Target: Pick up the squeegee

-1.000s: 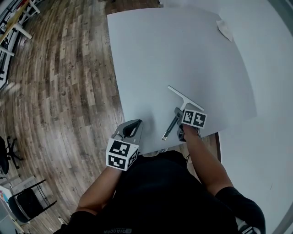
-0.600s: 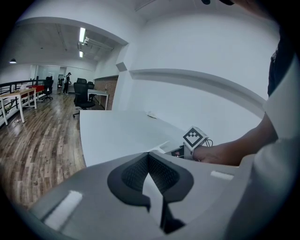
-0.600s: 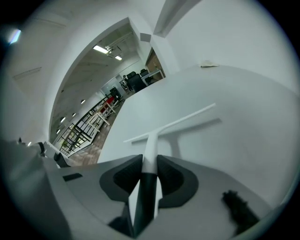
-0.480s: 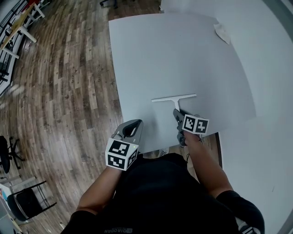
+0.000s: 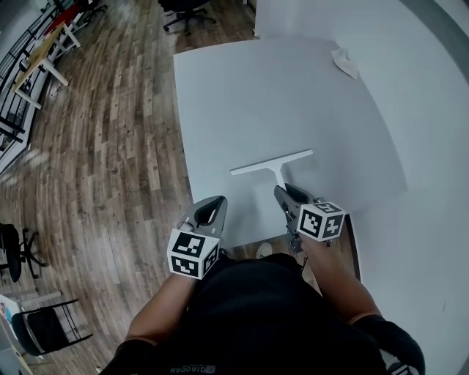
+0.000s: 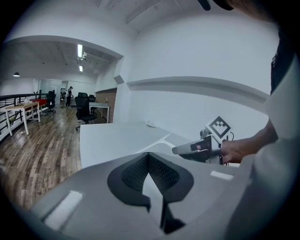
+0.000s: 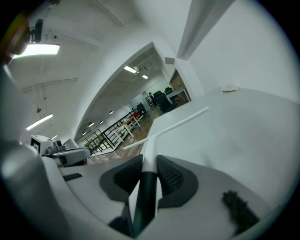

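The squeegee (image 5: 271,162) has a long white blade and a dark handle. It hangs above the near part of the white table (image 5: 293,95), blade lying crosswise and pointing away from me. My right gripper (image 5: 284,192) is shut on its handle. In the right gripper view the squeegee's handle (image 7: 146,187) runs up between the two pads, with the blade out in front. My left gripper (image 5: 218,199) hovers over the table's near left corner, shut and holding nothing. In the left gripper view, the left gripper (image 6: 149,155) shows its pads meeting at the tip.
A crumpled white cloth (image 5: 344,62) lies at the table's far right corner. A white wall (image 5: 425,146) runs along the right of the table. Wooden floor (image 5: 110,146) spreads to the left, with desks and office chairs (image 5: 183,11) farther off.
The right gripper closed on the handle and lifted the squeegee off the table. Its blade swung from slanted to crosswise. The left gripper rose a little.
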Demonstrator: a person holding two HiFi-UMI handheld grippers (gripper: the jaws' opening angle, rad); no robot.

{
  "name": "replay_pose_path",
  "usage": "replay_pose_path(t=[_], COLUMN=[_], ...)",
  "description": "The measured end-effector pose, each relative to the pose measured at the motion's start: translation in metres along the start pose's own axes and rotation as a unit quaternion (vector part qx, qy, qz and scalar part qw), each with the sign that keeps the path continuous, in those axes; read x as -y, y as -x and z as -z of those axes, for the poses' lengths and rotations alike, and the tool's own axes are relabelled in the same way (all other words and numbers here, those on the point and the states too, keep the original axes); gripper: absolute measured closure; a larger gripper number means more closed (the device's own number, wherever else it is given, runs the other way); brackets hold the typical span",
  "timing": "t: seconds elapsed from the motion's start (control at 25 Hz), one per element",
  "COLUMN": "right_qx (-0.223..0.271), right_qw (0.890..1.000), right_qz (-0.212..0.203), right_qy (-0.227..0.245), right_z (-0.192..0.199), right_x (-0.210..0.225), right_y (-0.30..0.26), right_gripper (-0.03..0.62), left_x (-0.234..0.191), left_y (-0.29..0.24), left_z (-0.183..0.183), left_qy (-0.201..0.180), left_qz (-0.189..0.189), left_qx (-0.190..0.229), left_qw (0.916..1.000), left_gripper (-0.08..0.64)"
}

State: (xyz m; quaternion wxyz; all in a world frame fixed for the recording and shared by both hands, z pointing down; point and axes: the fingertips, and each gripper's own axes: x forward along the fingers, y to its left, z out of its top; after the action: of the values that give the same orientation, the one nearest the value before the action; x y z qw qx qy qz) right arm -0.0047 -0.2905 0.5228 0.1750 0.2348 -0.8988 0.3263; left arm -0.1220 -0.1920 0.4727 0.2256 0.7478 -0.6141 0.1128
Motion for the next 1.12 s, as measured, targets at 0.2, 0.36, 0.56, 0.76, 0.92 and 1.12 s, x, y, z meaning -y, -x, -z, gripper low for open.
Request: replay_pose_path(t=[0.2, 0.36, 0.56, 0.76, 0.92, 1.12], right_qx=[0.037, 0.058, 0.076, 0.090, 0.092, 0.098], right_qw=[0.998, 0.997, 0.995, 0.992, 0.990, 0.987], right_qz=[-0.030, -0.046, -0.057, -0.086, -0.105, -0.119], right_qy=[0.031, 0.033, 0.041, 0.033, 0.023, 0.031], right_z=[-0.021, -0.030, -0.026, -0.024, -0.024, -0.026], right_x=[-0.027, -0.034, -0.042, -0.050, -0.045, -0.052], right_y=[0.033, 0.057, 0.086, 0.095, 0.092, 0.100], right_gripper=[0.488, 0.488, 0.488, 0.488, 0.488, 0.488], left_x=[0.022, 0.044, 0.067, 0.076, 0.081, 0.082], left_y=[0.002, 0.004, 0.016, 0.024, 0.021, 0.021], left_z=[-0.011, -0.013, -0.005, -0.003, 0.005, 0.009], left_qy=[-0.009, -0.003, -0.005, 0.006, 0.013, 0.012], left_qz=[-0.003, -0.001, -0.010, -0.028, -0.041, -0.043], left_qx=[0.020, 0.027, 0.035, 0.045, 0.043, 0.036], left_qw=[0.9998, 0.9996, 0.9993, 0.9986, 0.9982, 0.9984], left_gripper=[0.554, 0.554, 0.554, 0.554, 0.554, 0.554])
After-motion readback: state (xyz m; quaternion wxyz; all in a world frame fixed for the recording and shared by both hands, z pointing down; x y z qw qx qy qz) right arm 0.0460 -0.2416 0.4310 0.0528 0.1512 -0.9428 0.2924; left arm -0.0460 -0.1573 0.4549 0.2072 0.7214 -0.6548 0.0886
